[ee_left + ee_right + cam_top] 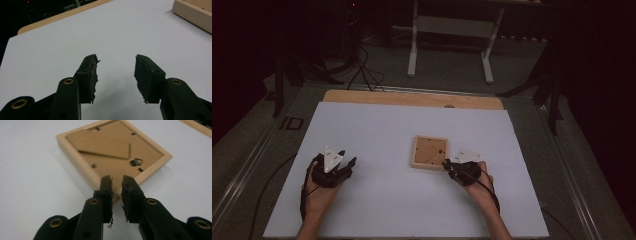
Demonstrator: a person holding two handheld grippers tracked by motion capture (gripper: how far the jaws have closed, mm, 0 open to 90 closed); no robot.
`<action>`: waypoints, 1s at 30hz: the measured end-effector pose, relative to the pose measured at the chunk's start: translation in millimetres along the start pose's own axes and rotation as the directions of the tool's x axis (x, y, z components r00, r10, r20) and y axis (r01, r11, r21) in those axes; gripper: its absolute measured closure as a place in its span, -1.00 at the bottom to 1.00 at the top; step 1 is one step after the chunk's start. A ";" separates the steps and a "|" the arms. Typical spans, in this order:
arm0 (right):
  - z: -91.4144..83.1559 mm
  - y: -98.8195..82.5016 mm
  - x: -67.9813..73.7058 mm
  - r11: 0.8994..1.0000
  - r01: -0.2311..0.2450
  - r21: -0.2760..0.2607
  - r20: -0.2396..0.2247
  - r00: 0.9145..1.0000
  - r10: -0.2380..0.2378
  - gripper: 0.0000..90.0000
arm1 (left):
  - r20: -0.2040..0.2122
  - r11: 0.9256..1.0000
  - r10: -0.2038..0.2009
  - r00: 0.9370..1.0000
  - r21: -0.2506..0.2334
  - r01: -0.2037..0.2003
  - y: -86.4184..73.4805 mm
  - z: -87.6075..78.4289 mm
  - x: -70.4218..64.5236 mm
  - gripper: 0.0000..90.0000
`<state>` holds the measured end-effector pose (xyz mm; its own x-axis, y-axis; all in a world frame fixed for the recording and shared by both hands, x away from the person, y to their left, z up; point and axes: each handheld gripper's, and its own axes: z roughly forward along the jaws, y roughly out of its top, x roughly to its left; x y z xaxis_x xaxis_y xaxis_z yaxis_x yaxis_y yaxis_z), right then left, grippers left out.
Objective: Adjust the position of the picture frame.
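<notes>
Frame point(430, 152) lies face down on the white table point(377, 200), just right of the middle, its near right corner at the right gripper point(451, 166). In the left gripper view only one pale wooden edge of it point(192, 13) shows, cut off at the top right. In the right gripper view the nearest corner is hidden behind the gripper's black jaws, so whether the pads touch the wood I cannot tell; the far part is blurred. Room beyond the table is dark and hard to make out, apart from a pale stand point(451, 30) on the floor.

Square in shape, the frame has a light wood rim around a recessed brown backboard point(110, 150), which carries a folded flat prop, small dark clips along the edges and a dark metal hanger point(135, 162).

Right gripper point(117, 182) is nearly closed, with a narrow gap and nothing gripped between the ragged rubber pads. Left gripper point(116, 72) rests well to the left, released, its jaws wide apart over bare table, holding nothing
</notes>
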<state>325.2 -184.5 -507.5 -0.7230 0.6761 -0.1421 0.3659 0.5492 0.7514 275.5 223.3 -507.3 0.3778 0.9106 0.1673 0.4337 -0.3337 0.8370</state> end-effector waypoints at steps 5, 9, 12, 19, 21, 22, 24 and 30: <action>1.0 6.8 -10.6 0.995 -0.089 -0.050 0.049 0.995 0.091 0.69 | 0.001 1.000 0.004 1.000 0.003 -0.004 0.1 1.3 -1.5 0.17; 8.2 12.0 -18.6 0.984 -0.165 -0.070 0.099 0.980 0.172 0.66 | 0.001 1.000 0.007 1.000 0.004 -0.007 0.1 1.2 -1.6 0.17; 14.1 15.1 -23.7 0.977 -0.200 -0.080 0.121 0.971 0.208 0.66 | 0.000 1.000 0.004 1.000 0.002 -0.004 0.1 1.1 -1.1 0.17; 31.6 22.4 -32.6 0.960 -0.270 -0.078 0.146 0.949 0.279 0.62 | 0.001 1.000 0.006 1.000 0.000 -0.006 0.2 0.8 -1.0 0.16; 36.7 22.8 -35.1 0.952 -0.295 -0.078 0.146 0.942 0.303 0.62 | 0.001 1.000 0.006 1.000 0.001 -0.006 0.2 0.7 -0.7 0.17; 38.3 22.7 -35.9 0.948 -0.307 -0.077 0.147 0.937 0.316 0.62 | 0.001 1.000 0.005 1.000 0.002 -0.005 0.2 0.6 -0.5 0.16; 43.3 21.6 -39.1 0.939 -0.337 -0.068 0.146 0.928 0.344 0.62 | 0.002 1.000 0.005 1.000 0.002 -0.005 0.1 0.7 -0.4 0.16; 48.6 20.3 -39.0 0.927 -0.373 -0.048 0.124 0.918 0.376 0.59 | 0.003 1.000 0.005 1.000 0.001 -0.005 0.1 1.1 -1.0 0.16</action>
<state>389.3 -175.9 -518.1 -0.4535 0.8883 0.0719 0.5808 0.2334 0.7799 276.1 222.0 -507.9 0.3818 0.9085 0.1698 0.4331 -0.3381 0.8355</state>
